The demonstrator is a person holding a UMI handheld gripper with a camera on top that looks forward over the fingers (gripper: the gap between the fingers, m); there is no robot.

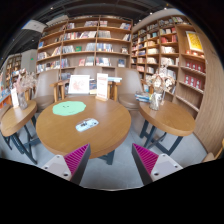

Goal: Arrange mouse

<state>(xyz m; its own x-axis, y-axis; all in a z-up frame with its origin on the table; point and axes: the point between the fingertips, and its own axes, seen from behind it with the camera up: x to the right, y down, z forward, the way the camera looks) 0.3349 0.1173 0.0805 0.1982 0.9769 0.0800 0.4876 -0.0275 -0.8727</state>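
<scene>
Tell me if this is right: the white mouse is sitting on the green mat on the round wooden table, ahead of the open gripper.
Not quite. The gripper view shows the mouse on the bare wood of the round table, beside the green mat, not on it. The gripper is open, short of the mouse.

Claw [112, 160] open, above floor; mouse [87, 125] on round table [110, 125] beyond, beside green mat [69, 108].

A round wooden table [85, 135] stood at the centre. On it lay a green mat [69, 108]. Behind the table rose tall bookshelves [85, 45]. To either side of it stood further wooden tables [172, 117], and upright display boards [79, 84] lined its far edge.
</scene>
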